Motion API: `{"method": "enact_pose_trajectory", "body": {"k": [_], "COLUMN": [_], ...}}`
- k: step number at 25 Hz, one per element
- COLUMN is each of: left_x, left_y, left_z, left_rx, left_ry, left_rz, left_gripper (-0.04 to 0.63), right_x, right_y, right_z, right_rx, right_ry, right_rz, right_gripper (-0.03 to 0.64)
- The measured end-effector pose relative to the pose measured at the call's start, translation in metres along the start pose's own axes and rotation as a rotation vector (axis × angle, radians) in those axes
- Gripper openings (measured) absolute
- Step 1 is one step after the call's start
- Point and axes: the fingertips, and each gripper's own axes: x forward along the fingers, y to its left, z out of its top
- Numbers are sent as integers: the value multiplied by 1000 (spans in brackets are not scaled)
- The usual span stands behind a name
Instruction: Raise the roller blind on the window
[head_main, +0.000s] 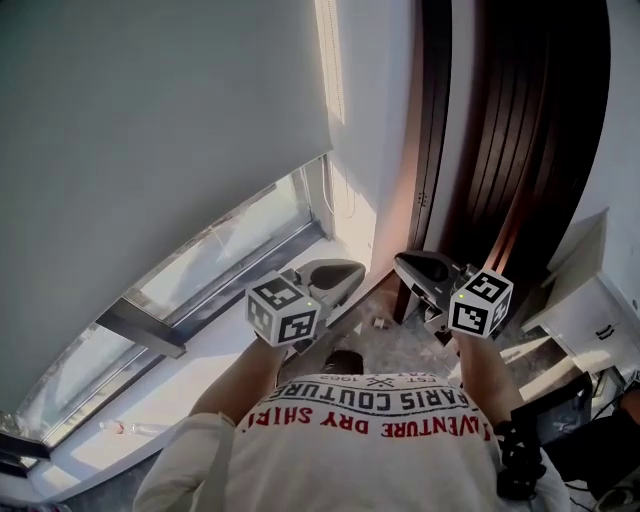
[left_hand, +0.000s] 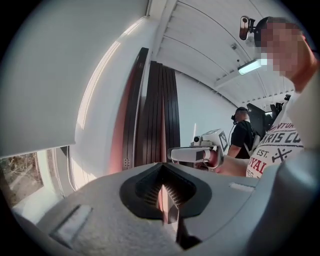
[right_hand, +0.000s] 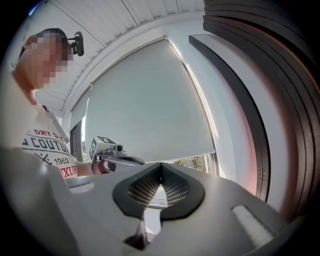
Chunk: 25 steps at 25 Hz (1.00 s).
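Left claw (head_main: 335, 272) and right claw (head_main: 415, 265), both shut and empty, held out toward a window whose blind (head_main: 150, 130) hangs nearly all the way down.
I've got the two claws side by side in front of my chest, each w/ jaws pressed together and nothing between them, aimed approx. at the window's bottom right corner. I judge that's bc the thin cord (head_main: 347, 200) looping down the window's right edge is what lifts the blind, and neither claw touches it yet. The blind is a flat, matte, pale grey sheet w/ a straight lower edge. Only a strip of glass (head_main: 230, 250) shows above the smooth white sill (head_main: 200, 365). A dark ribbed panel (head_main: 530, 120) stands to the right.
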Motion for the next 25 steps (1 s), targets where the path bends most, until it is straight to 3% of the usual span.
{"method": "enact_pose_trajectory", "body": {"k": [5,13,25], "left_x": [9,77,70], "left_y": [64,205,250], "left_z": [8,10,81], "left_rx": [-20,-72,37], "left_ry": [-7,10,-46], "left_rz": [47,69,168], "left_gripper": [0,1,2], "right_x": [41,115,137], "right_y": [-37,-161,-159], "right_z": [2,-3,32], "right_rx": [11,87,77], "right_ry": [15,43,18], "right_rz": [23,44,30], "right_gripper": [3,3,3]}}
